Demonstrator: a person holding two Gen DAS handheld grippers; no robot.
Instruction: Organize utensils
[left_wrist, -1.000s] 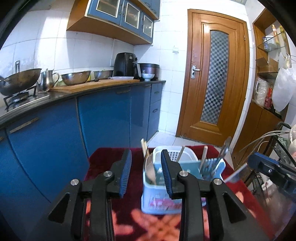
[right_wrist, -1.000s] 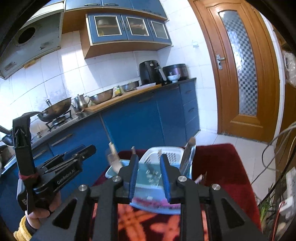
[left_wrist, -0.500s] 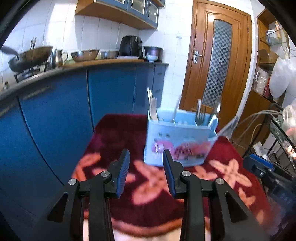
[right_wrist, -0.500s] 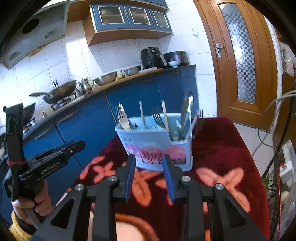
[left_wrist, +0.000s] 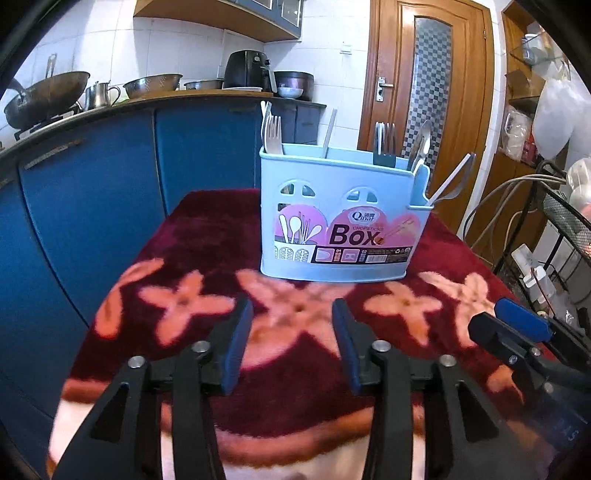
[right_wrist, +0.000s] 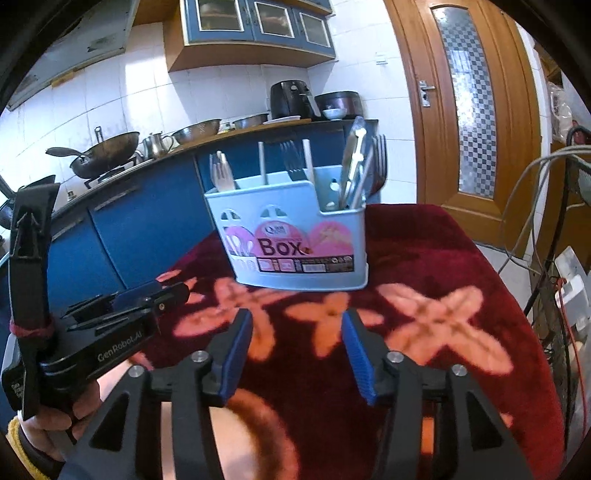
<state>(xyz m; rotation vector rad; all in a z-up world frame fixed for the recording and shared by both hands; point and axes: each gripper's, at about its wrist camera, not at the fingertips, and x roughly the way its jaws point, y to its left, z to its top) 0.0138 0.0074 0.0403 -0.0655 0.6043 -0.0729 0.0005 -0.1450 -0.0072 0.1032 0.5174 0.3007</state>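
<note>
Both jaws opening, nothing btwn them. Left gripper (left_wrist: 291, 332) and right gripper (right_wrist: 295, 336) hang low over the red floral cloth (left_wrist: 207, 229), side by side, angled down. Utensil box (left_wrist: 341, 218) stands upright ahead, well apart, cutlery in it. Tip: pick one handle, approach from above, w/ one gripper steadying the box.

One light blue utensil box (left_wrist: 341, 218) stands on one red cloth (left_wrist: 207, 236) with pink flowers. At least two forks show in the box: one (left_wrist: 273, 136) at eleven o'clock, one (left_wrist: 384, 142) at one o'clock. One spoon (left_wrist: 423, 144) leans at two o'clock; the other handles are too crowded to count. Two grippers: the left gripper (left_wrist: 291, 332) and the right gripper (right_wrist: 297, 341), both with jaws opening and nothing between them. On the counter behind sit one wok (right_wrist: 105, 151), one colander (left_wrist: 152, 84) and one black air fryer (left_wrist: 246, 69).
</note>
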